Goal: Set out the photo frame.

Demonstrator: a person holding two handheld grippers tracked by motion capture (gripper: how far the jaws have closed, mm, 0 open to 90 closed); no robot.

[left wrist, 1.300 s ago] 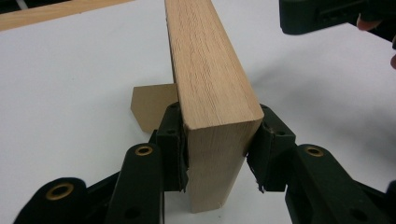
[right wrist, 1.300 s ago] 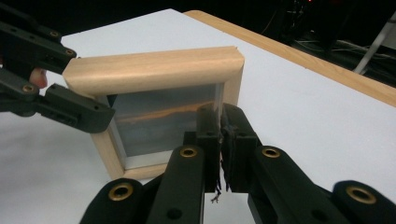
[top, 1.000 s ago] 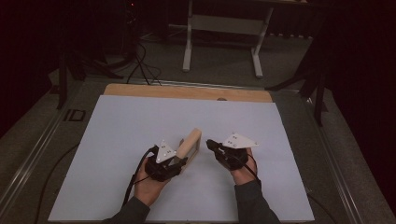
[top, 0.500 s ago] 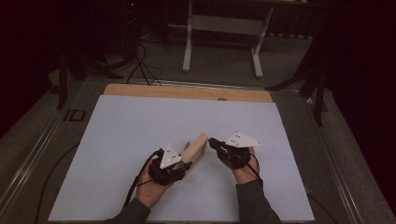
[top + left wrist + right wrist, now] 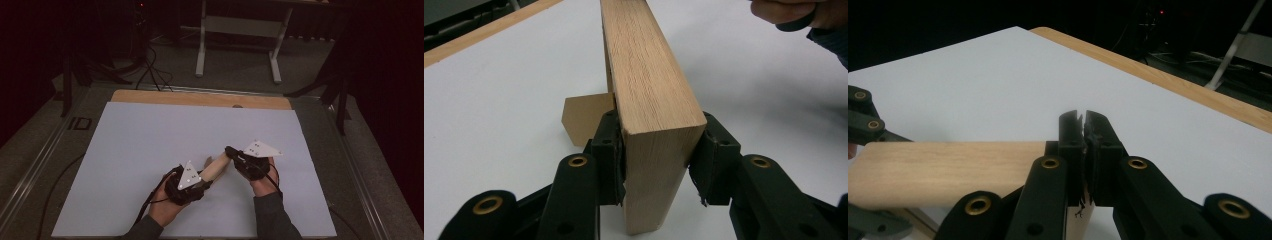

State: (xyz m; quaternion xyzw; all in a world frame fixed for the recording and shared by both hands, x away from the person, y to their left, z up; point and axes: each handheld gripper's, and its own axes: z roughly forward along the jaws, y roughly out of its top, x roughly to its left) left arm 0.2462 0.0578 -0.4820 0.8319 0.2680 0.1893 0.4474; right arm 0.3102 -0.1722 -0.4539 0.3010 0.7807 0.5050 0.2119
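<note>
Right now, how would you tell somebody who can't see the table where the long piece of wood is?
Find the big white sheet that covers the table, then look at its near middle, where the person's two hands come in. The pale, long wooden block spans between the black left gripper, clamped on one end, and the black right gripper at the other. It is thick, unlike the thin brown card piece beside it.

High view dim, surroundings nearly black; white tabletop point(image 5: 150, 150) evenly lit from overhead, soft shadows. Tool views brighter, jaws near lens slightly soft.
</note>
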